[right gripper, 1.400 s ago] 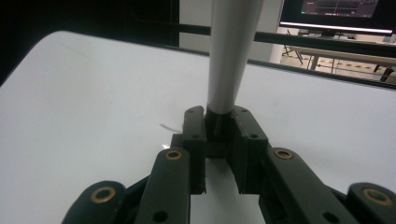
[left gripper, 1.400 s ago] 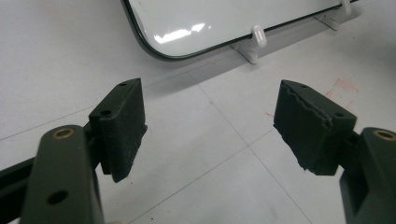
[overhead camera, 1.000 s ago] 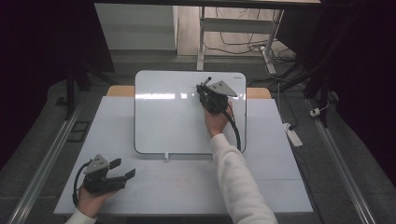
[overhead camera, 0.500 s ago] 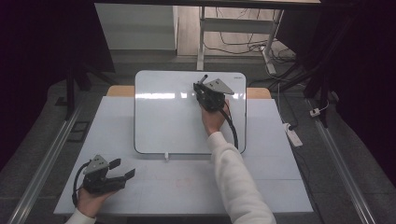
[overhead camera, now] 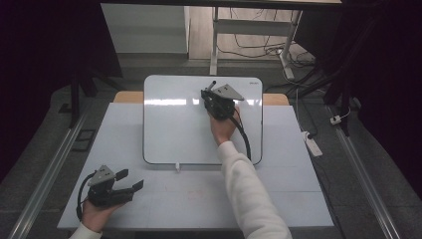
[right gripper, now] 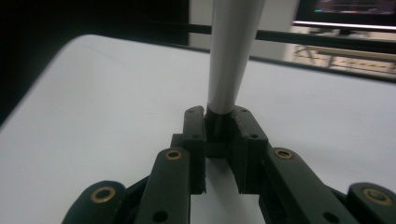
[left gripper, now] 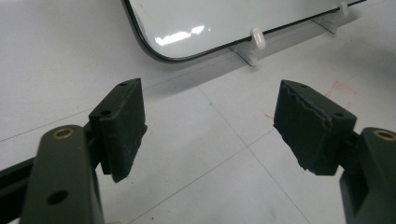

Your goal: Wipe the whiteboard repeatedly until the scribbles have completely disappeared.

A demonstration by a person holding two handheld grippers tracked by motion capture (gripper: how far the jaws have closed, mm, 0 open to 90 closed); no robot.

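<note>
Over the whiteboard, right fingers clamp a marker — tip cut off — left fingers gape empty.

Right gripper clamped, arm outstretched; left gripper gaping, hand low

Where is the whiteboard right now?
In the high view the whiteboard lies at the table's far middle, under the right tool.

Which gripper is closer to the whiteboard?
Right. The right gripper is over the whiteboard, holding a marker. The left gripper sits off the board, near the table's front-left corner.
</note>
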